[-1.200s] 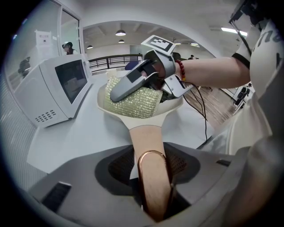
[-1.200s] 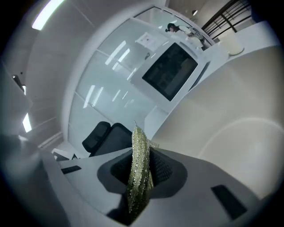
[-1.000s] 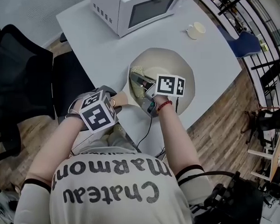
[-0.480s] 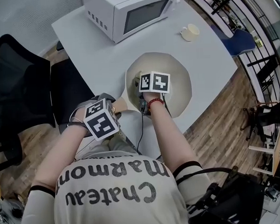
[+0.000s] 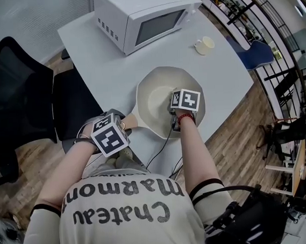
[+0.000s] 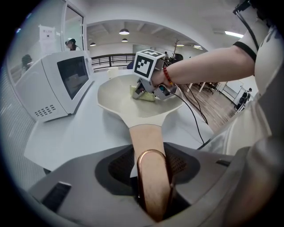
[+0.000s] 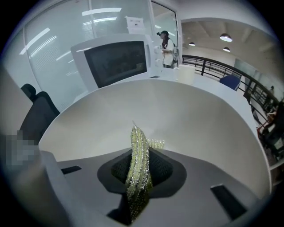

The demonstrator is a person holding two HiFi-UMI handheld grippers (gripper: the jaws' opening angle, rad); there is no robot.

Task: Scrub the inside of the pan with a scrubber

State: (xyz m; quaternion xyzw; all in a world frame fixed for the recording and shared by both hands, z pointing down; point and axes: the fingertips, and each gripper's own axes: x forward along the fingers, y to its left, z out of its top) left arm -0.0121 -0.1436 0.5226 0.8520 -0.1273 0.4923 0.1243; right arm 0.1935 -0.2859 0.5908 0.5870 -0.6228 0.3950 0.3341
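The left claw (image 5: 122, 123) has the pale wooden handle (image 6: 147, 146) between its two jaws, and the jaws are squeezing in on it; I think this is to stop the round cream pan (image 5: 154, 79) from sliding or turning while it gets rubbed. The pan sits flat on the white table (image 5: 105, 50). The right claw (image 7: 141, 177) is pinched tight on the sparkly yellow-green scrubber (image 7: 136, 150); the scrubber is down inside the pan, on the side near the person, with its free end poking out past the jaws so it can touch the pan's floor.

The pan's sloping wall goes all the way round, so the scrubber has a wide, bare bowl to sweep in; most of that room is ahead and to the sides. The pan is near the table's front edge, so a hard push could slide it off. The white microwave (image 5: 144, 16) and the small cream cup (image 5: 204, 44) stand well apart from the pan.
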